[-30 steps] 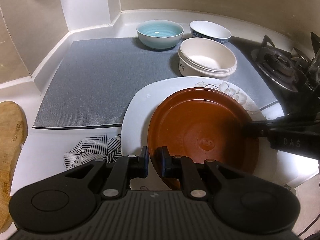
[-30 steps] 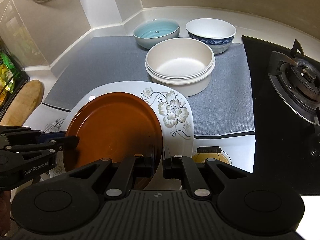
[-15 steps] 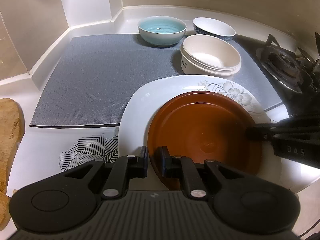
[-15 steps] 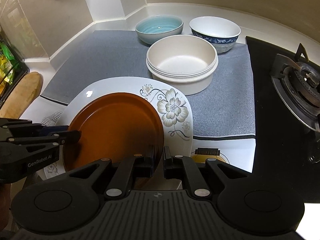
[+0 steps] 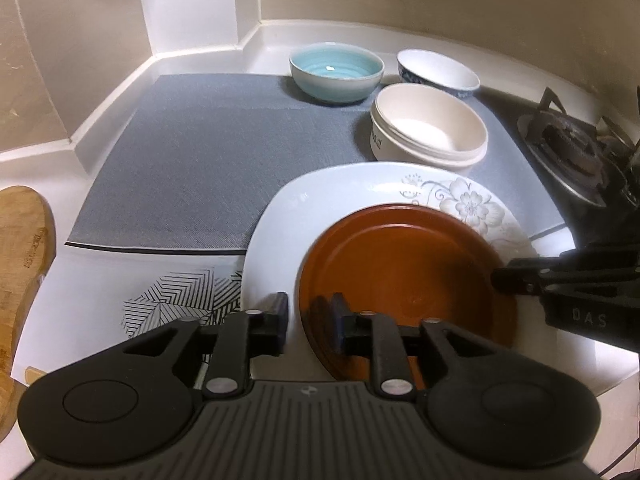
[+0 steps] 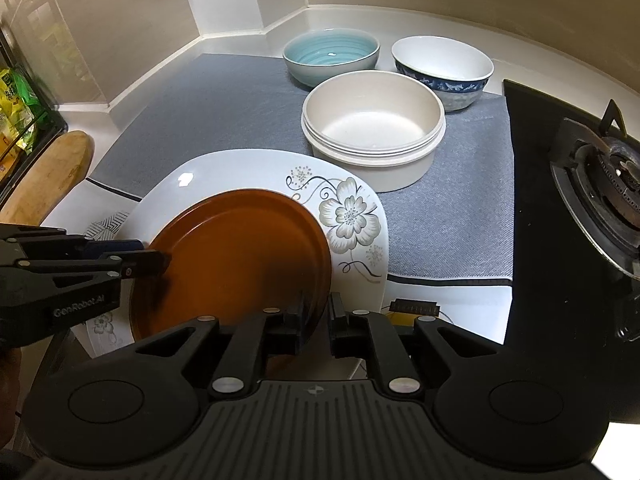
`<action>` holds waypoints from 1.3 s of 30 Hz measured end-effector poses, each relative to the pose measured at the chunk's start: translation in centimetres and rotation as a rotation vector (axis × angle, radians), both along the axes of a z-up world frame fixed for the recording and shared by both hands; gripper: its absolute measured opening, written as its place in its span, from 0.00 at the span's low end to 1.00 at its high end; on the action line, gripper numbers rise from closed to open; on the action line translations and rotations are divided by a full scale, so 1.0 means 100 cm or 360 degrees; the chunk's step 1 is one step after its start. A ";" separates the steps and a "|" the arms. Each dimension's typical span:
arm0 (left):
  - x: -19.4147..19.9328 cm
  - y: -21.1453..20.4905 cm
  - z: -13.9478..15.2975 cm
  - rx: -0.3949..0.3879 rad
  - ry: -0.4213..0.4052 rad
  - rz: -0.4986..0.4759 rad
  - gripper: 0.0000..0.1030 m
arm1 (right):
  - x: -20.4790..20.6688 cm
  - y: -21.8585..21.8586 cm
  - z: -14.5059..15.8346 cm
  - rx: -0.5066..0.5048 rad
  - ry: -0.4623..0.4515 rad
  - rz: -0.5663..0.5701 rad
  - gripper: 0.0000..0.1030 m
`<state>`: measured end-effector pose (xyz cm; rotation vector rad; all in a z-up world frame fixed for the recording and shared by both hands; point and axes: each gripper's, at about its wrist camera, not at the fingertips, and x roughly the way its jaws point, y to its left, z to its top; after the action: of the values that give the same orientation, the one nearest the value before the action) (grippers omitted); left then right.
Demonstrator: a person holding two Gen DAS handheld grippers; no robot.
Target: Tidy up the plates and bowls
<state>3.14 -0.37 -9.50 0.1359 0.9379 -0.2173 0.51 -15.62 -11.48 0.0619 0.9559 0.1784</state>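
Observation:
A brown plate (image 5: 400,272) (image 6: 240,256) lies on a white flowered plate (image 5: 280,240) (image 6: 240,172) at the counter's front edge. My left gripper (image 5: 308,312) straddles the brown plate's near-left rim. Its jaws are opening, and a gap shows between the left pad and the rim. My right gripper (image 6: 319,308) straddles the plate's right rim, and its jaws are also opening, only slightly parted. Each gripper appears in the other's view, the left gripper (image 6: 160,260) and the right gripper (image 5: 500,280) at opposite edges of the plate.
On the grey mat (image 5: 200,152) behind stand a teal bowl (image 5: 336,70), a blue-patterned bowl (image 5: 438,72) and stacked cream bowls (image 5: 428,128). A gas stove (image 6: 600,184) is on the right and a wooden board (image 5: 24,248) on the left.
The left jaws have spread apart off the brown plate's rim. The right jaws have parted a little. Neither hand has shifted, and the plates lie as before.

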 end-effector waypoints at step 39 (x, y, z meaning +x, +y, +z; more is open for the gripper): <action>-0.011 0.056 -0.008 -0.0359 0.0106 0.0267 0.53 | -0.017 -0.032 -0.015 0.0234 -0.0025 -0.0054 0.49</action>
<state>2.06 5.24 -10.27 -0.1581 0.9787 -0.1718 -1.18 -18.84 -12.94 0.2118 0.9246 0.2173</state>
